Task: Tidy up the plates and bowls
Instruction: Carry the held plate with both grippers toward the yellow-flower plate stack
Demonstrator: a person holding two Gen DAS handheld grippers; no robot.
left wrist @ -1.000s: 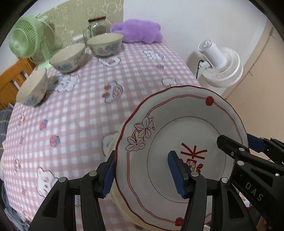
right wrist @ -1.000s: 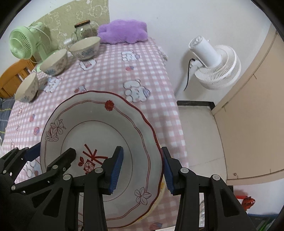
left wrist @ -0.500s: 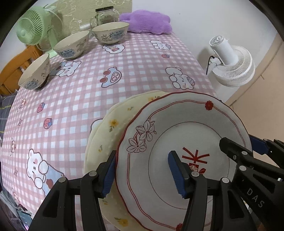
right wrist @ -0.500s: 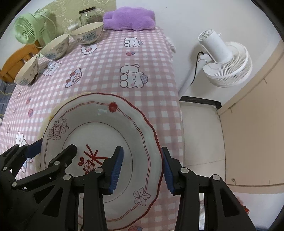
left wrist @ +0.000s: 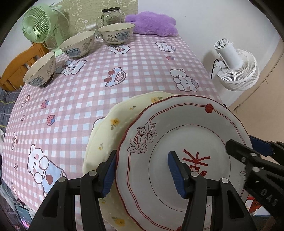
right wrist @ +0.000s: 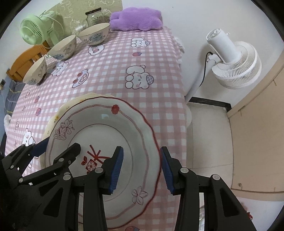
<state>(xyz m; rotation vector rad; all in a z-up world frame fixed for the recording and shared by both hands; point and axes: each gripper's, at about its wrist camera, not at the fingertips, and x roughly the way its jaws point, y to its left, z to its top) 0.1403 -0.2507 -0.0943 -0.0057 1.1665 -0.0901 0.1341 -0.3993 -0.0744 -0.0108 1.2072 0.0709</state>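
Note:
A white plate with red rim and flowers is held between my two grippers above a cream plate with yellow flowers on the pink checked table. My left gripper straddles the white plate's left rim, jaws wide apart. My right gripper straddles its right rim the same way. Three patterned bowls stand at the far left: the nearest, the middle and the farthest.
A green desk fan, a glass jar and a purple plush cushion stand at the table's far end. A white floor fan stands off the right edge. A wooden chair is at the left.
Both grippers have lifted and tilted the white plate back with them. More of the cream plate beneath and of the table now shows. The bowls have not moved.

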